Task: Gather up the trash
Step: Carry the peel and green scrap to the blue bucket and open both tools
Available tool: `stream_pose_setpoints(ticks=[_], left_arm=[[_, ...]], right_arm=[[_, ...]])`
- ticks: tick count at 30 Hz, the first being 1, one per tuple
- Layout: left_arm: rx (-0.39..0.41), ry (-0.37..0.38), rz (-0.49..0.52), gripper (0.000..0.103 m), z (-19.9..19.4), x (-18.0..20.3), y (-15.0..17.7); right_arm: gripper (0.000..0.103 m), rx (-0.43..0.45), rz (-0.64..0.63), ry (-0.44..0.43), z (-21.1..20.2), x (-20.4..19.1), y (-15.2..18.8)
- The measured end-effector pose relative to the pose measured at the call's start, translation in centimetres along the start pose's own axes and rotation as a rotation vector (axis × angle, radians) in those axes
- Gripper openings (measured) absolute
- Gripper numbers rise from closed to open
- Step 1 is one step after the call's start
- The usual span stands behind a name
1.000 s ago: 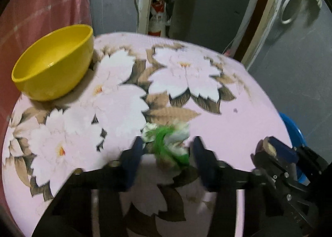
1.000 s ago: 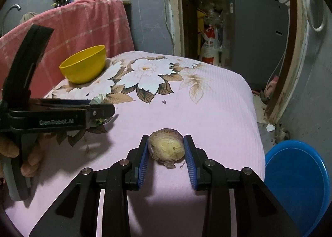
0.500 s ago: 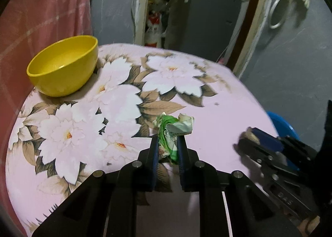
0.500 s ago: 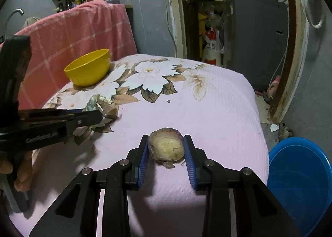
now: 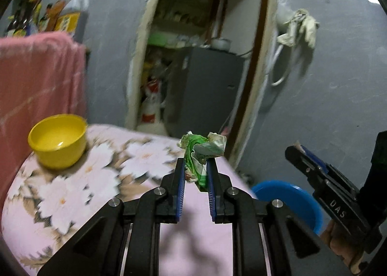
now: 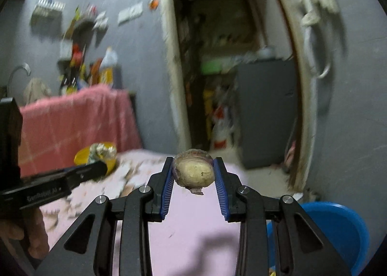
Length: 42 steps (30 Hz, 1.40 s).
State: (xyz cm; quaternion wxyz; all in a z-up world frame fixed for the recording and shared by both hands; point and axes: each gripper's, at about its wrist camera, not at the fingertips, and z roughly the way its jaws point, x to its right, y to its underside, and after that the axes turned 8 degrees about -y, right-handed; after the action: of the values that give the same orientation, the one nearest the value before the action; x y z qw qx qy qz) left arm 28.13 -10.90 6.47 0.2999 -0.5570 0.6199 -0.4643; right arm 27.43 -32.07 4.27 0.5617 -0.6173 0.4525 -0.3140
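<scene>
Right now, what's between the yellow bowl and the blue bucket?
In the left wrist view, the flowery pink tablecloth stretches from the yellow bowl toward the blue bucket, and the left tongs holding the green wrapper come between them.

Black left gripper (image 5: 196, 167), blue-lined jaws, silver screws

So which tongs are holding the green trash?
The left tongs: they pinch a crumpled green wrapper. The right tongs hold a yellowish peel.
</scene>
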Motion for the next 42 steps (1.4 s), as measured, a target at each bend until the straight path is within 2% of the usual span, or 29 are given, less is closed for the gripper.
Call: stream_pose_setpoints(ticks=[4,9,15,19,24,27,34,42], left_arm=[[0.035,0.053,0.001,0.014,0.0,2.6,-1.4],[0.061,0.111,0.032,0.014,0.2,6.5,-2.1],[0.023,0.203,0.081,0.014,2.4,10.9,-2.0],[-0.012,0.229,0.134,0.014,4.1,13.9,-1.3],[-0.047,0.242,0.172,0.014,6.0,16.4,-0.4],[-0.089,0.249,0.180,0.014,7.3,17.1,0.4],[-0.245,0.268,0.237,0.015,10.6,19.2,2.5],[-0.335,0.275,0.262,0.018,12.9,20.6,4.8]], right_arm=[[0.030,0.108,0.011,0.099,-2.8,2.3,-1.3],[0.030,0.164,0.008,0.210,-5.1,4.9,-1.9],[0.030,0.146,0.070,0.352,-6.7,8.7,-1.3],[0.030,0.102,0.133,0.418,-6.8,11.0,-0.7],[0.030,0.066,0.168,0.447,-7.3,12.5,0.1],[0.031,0.054,0.178,0.458,-7.7,13.1,0.5],[0.031,0.010,0.272,0.468,-8.1,15.6,1.2],[0.033,-0.064,0.382,0.452,-7.7,17.7,2.4]])
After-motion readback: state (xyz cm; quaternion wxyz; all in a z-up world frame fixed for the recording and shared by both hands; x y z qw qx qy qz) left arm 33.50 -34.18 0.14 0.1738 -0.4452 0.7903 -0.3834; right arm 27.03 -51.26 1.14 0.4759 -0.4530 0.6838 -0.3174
